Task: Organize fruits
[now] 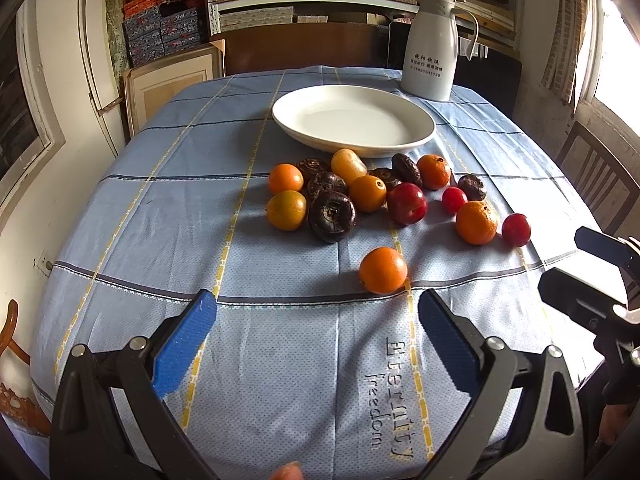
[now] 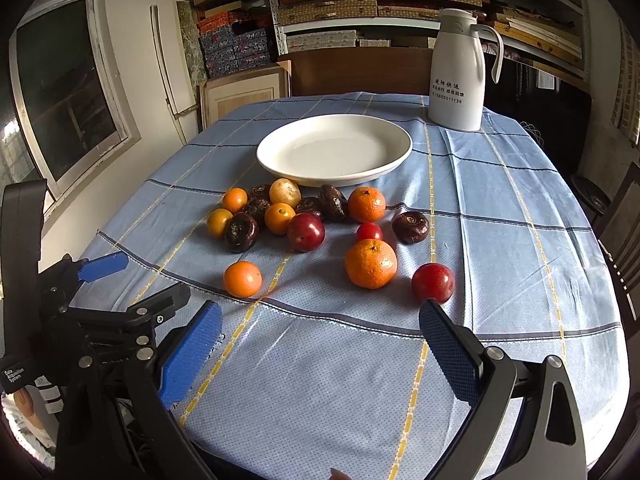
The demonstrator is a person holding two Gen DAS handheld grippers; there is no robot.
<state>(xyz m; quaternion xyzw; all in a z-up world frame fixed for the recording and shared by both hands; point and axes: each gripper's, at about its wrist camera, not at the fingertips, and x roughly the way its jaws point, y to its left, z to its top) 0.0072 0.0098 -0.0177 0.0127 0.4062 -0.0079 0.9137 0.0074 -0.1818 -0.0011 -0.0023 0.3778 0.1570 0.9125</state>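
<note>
An empty white plate (image 1: 420, 138) (image 2: 272, 168) sits on the blue checked tablecloth. In front of it lies a loose group of fruits: several oranges, dark brown water chestnuts (image 1: 332, 216) (image 2: 241, 232) and red plums (image 1: 407, 204) (image 2: 306, 232). One orange (image 1: 383, 270) (image 2: 242, 279) lies alone, nearest my left gripper (image 1: 318, 322), which is open and empty just short of it. My right gripper (image 2: 320, 334) is open and empty, near a big orange (image 2: 371, 263) and a red plum (image 2: 433, 282). Each gripper shows in the other's view, the right one (image 1: 588, 276) and the left one (image 2: 132, 280).
A white thermos jug (image 1: 434, 46) (image 2: 460, 70) stands behind the plate at the back right. Wooden chairs (image 1: 596, 176) stand at the far side and right of the table. Shelves of boxes fill the back wall. The table's front edge is right under the grippers.
</note>
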